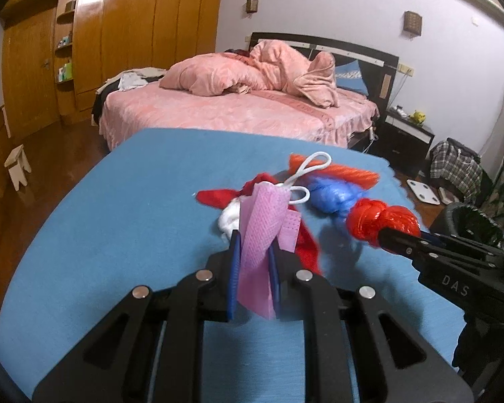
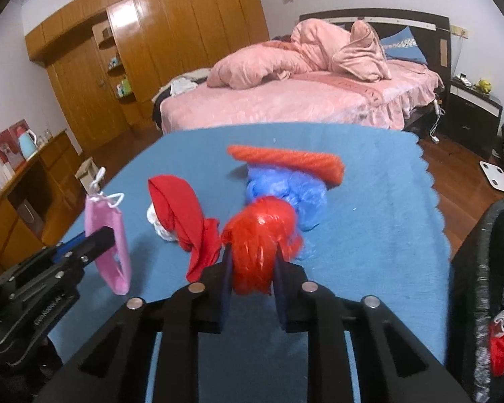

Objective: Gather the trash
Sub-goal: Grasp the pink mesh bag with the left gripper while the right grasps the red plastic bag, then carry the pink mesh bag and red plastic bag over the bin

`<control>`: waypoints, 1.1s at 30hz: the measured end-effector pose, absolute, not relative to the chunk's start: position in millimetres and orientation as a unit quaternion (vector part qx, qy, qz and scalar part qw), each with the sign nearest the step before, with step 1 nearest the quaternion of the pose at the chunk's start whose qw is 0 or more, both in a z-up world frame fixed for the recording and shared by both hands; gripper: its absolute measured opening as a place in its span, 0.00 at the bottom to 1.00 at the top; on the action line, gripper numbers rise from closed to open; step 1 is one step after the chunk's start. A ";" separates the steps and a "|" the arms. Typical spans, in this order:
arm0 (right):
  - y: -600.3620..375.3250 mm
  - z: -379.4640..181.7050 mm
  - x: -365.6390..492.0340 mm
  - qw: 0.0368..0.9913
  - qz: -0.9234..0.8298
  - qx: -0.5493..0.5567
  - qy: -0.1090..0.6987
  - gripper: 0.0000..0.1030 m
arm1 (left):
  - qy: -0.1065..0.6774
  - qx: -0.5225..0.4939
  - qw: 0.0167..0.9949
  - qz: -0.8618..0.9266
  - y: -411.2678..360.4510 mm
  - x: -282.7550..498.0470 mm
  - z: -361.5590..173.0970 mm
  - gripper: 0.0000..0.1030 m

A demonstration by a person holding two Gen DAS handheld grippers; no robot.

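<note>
My left gripper [image 1: 253,245] is shut on a pink face mask [image 1: 263,225] with white ear loops and holds it above the blue cloth [image 1: 117,221]; it also shows in the right wrist view [image 2: 107,231]. My right gripper [image 2: 252,265] is shut on a knotted red plastic bag [image 2: 260,235], seen at the right in the left wrist view [image 1: 379,218]. On the cloth lie a red cloth piece [image 2: 181,211], a white crumpled bag [image 2: 158,225], a blue plastic bag [image 2: 285,191] and an orange roll [image 2: 285,161].
A black bin [image 2: 484,268] stands at the right edge of the table, with red and white trash inside it. Behind are a pink bed [image 1: 225,110], a wooden wardrobe [image 1: 117,33], a nightstand [image 1: 406,134] and a small stool [image 1: 16,164].
</note>
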State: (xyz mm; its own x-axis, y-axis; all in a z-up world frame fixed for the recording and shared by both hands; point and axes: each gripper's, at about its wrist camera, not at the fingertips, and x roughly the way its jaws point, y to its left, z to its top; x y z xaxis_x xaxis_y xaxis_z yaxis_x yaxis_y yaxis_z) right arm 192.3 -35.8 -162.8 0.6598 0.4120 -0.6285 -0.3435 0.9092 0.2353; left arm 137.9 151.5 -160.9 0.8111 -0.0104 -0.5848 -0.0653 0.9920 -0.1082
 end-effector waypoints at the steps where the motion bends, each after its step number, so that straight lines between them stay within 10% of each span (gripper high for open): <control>1: -38.7 -159.9 191.2 0.911 0.207 0.051 0.353 0.21 | 0.305 -0.061 0.950 0.011 147.9 138.0 -158.4 0.14; 33: -197.2 -97.8 137.3 0.955 0.101 0.098 0.262 0.18 | 0.267 -0.031 0.952 -0.147 -5.3 153.4 -108.5 0.14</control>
State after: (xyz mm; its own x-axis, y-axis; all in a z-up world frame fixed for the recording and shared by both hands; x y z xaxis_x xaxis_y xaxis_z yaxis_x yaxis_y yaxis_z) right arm 137.3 -197.2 -97.8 0.8424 0.2440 -0.4803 -0.1409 0.9603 0.2408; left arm 153.4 -5.3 -108.5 0.8137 -0.2967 -0.4999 0.2637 0.9548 -0.1374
